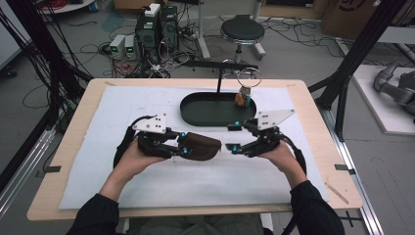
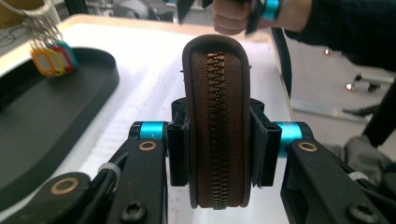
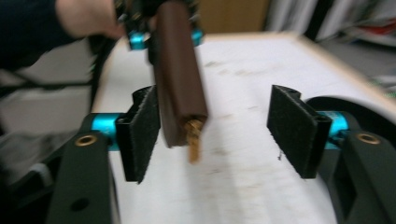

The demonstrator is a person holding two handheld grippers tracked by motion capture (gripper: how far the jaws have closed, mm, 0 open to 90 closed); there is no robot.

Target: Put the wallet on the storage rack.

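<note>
On the white-covered desk (image 1: 147,186) a black tray (image 1: 195,113) holds tagged keys (image 1: 243,98). My left gripper (image 1: 182,143) clamps a brown zip pouch (image 1: 201,146); my right gripper (image 1: 231,137) stands open around the pouch's tip.

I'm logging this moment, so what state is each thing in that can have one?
Brown zip case: zipped shut, clamped on edge.
Left tongs: shut on the case.
Right tongs: open, pads apart, the case's end between them.
Black tray: on the table, key ring with tags at its right end.
</note>
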